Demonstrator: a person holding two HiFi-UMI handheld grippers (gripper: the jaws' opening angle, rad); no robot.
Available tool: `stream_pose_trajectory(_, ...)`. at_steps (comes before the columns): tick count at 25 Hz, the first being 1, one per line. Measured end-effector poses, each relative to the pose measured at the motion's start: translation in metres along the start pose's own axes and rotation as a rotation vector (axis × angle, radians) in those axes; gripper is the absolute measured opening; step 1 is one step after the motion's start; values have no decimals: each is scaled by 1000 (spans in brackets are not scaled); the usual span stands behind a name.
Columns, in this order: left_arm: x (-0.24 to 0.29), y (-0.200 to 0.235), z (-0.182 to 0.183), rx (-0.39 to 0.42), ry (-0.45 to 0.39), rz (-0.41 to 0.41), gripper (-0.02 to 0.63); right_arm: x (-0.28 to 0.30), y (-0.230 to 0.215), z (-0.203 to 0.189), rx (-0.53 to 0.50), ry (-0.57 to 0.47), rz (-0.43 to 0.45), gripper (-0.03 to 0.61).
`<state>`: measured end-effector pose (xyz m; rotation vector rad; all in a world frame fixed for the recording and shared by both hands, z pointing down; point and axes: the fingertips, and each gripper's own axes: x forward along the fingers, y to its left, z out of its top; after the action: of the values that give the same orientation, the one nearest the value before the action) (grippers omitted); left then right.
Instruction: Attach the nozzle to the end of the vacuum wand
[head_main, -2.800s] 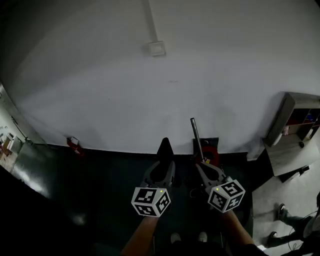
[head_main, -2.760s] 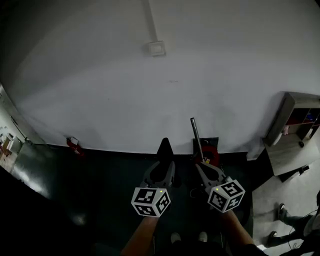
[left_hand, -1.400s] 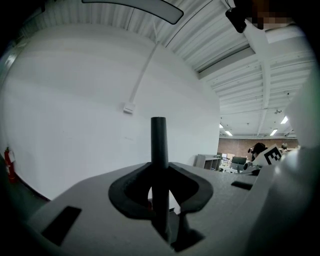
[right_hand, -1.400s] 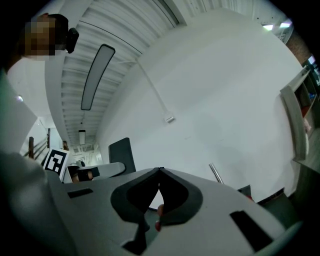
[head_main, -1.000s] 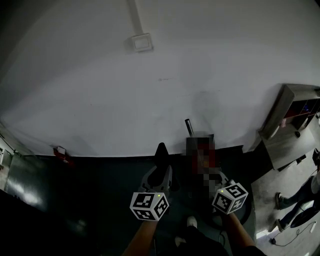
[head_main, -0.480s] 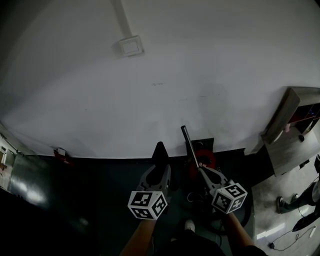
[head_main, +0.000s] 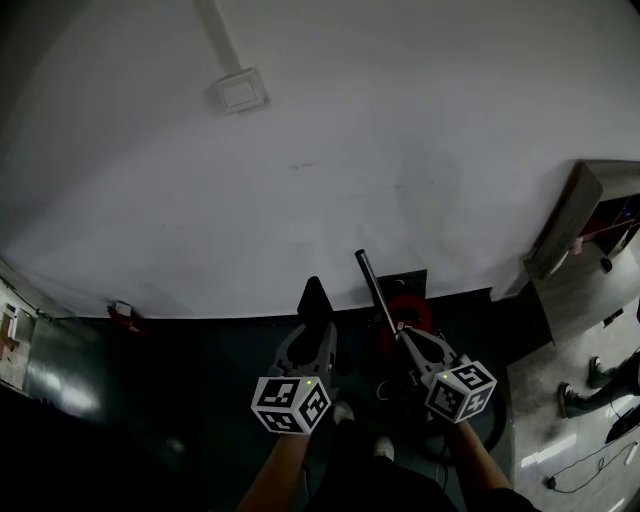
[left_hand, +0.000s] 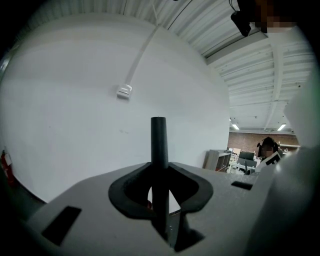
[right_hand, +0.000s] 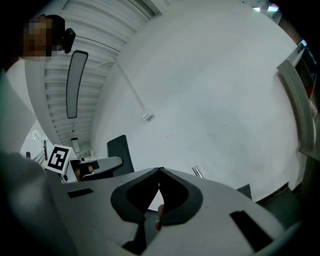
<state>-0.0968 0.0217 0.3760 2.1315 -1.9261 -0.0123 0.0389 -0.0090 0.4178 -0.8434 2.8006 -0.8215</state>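
So both forearms come in from the bottom of the head view, side by side, with each tool pointing out at the white wall (head_main: 350, 150), pretty much level. The left tool (head_main: 312, 340) is about half open and clamped on the black nozzle (head_main: 315, 298), which stands straight up between the jaws in the left gripper view, poking well above them. The right tool (head_main: 406, 336) has its jaws pinched tip to tip. The metal wand (head_main: 372, 285) runs down to it, leaning a bit left, but I honestly can't tell if it's actually gripped. The red vacuum body (head_main: 410, 312) sits on the dark floor right behind it. Compared to a few seconds back, both tools have drifted a little left, and the wall box (head_main: 240, 90) has slid up and left in the frame. Nozzle and wand are near each other but still apart, with the wand's top end bare.
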Motion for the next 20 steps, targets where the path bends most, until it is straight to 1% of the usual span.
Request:
stream_pose_trajectory(5, 21, 8, 1, 5, 6, -12, 84, 13, -17, 1, 25, -4, -22, 17)
stream_pose_trajectory(10, 42, 29, 5, -5, 13, -21, 84, 35, -27, 1, 32, -1, -45, 17)
stream_pose_trajectory(20, 89, 67, 6, -24, 37, -64, 84, 83, -46, 0, 35, 7, -99, 17)
